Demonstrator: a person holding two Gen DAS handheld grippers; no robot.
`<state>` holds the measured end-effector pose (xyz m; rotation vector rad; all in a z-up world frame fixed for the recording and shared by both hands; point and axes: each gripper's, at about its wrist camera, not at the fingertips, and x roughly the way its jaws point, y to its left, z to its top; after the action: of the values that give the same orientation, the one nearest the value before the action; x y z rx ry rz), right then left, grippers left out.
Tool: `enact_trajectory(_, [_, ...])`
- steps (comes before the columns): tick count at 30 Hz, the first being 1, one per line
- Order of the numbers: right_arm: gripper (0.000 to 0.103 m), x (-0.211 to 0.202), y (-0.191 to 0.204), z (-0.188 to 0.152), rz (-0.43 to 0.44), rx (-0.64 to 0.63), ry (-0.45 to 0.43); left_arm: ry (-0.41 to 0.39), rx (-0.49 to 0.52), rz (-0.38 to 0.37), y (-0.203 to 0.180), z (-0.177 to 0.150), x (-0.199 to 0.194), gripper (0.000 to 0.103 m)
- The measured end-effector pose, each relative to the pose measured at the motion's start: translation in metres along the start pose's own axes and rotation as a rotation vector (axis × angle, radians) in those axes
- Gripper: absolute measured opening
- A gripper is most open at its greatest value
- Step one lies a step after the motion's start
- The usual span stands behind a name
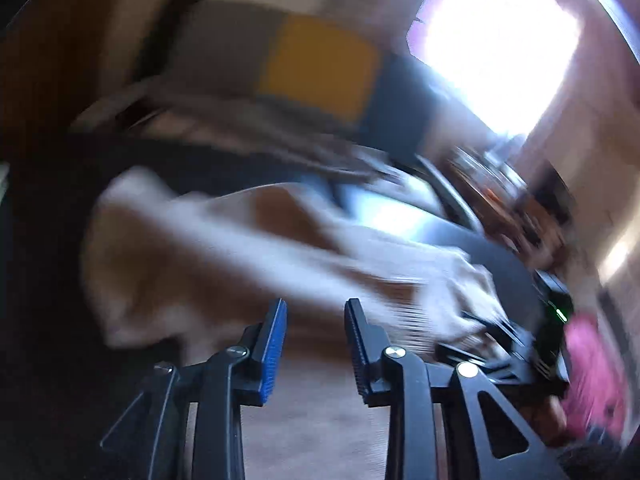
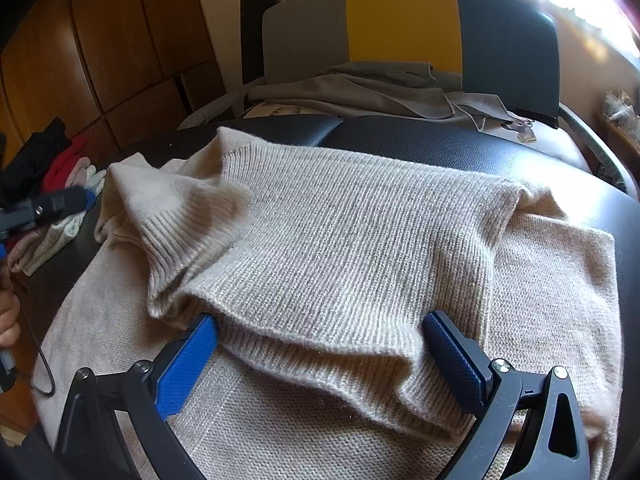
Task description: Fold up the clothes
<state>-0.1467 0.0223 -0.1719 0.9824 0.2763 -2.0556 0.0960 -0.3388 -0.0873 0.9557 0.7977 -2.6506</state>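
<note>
A beige knitted sweater (image 2: pixel 340 240) lies partly folded on a black padded surface (image 2: pixel 560 168), its ribbed hem folded back over the body. My right gripper (image 2: pixel 320 332) is open, its blue pads (image 2: pixel 188 360) on either side of the folded hem edge without pinching it. In the blurred left wrist view my left gripper (image 1: pixel 316 320) is open and empty above the sweater (image 1: pixel 200 248). The left gripper also shows in the right wrist view (image 2: pixel 48 204), off the sweater's left edge. The right gripper shows in the left wrist view (image 1: pixel 500 344) at the right.
A grey garment (image 2: pixel 360 92) lies beyond the sweater, before a grey, yellow and blue headboard (image 2: pixel 404 24). A pile of red, black and pale clothes (image 2: pixel 60 184) sits at the left. Wooden cupboards (image 2: pixel 100 40) stand behind. A bright window (image 1: pixel 500 40) is at the right.
</note>
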Motion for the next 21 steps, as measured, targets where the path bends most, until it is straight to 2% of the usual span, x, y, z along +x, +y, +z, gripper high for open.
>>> enact_trajectory(2, [0.103, 0.001, 0.001, 0.000, -0.005, -0.003, 0.003, -0.020, -0.095, 0.105, 0.034, -0.006, -0.013, 0.031])
enact_trajectory(3, [0.103, 0.001, 0.002, 0.000, -0.011, -0.007, 0.007, -0.022, -0.114, 0.130, 0.044, -0.009, -0.017, 0.031])
enact_trajectory(7, [0.103, 0.005, 0.016, 0.007, -0.071, -0.046, 0.078, -0.024, -0.141, 0.168, 0.069, -0.027, -0.029, 0.033])
enact_trajectory(8, [0.103, 0.005, 0.020, 0.011, -0.073, -0.043, 0.104, -0.024, -0.122, 0.170, 0.068, -0.030, -0.030, 0.033])
enact_trajectory(10, [0.103, -0.004, 0.016, 0.020, 0.013, 0.067, 0.084, -0.025, -0.085, 0.171, 0.064, -0.036, -0.032, 0.033])
enact_trajectory(11, [0.103, -0.013, 0.012, 0.026, 0.103, 0.159, 0.034, -0.033, -0.065, 0.167, 0.061, -0.037, -0.033, 0.033])
enact_trajectory(13, [0.103, -0.018, 0.009, 0.035, 0.169, 0.245, -0.014, -0.051, -0.004, 0.151, 0.049, -0.036, -0.036, 0.034])
enact_trajectory(16, [0.099, -0.009, 0.019, 0.054, 0.161, 0.239, -0.034, -0.058, 0.092, 0.122, 0.028, -0.031, -0.033, 0.038])
enact_trajectory(17, [0.090, -0.003, 0.025, 0.060, 0.145, 0.217, -0.028, -0.053, 0.116, 0.114, 0.021, -0.028, -0.028, 0.038])
enact_trajectory(19, [0.079, 0.009, 0.037, 0.072, 0.112, 0.174, -0.014, -0.034, 0.148, 0.106, 0.009, -0.022, -0.012, 0.039])
enact_trajectory(21, [0.078, 0.029, 0.042, 0.075, 0.097, 0.164, 0.050, -0.007, 0.152, 0.108, 0.008, -0.024, -0.004, 0.039])
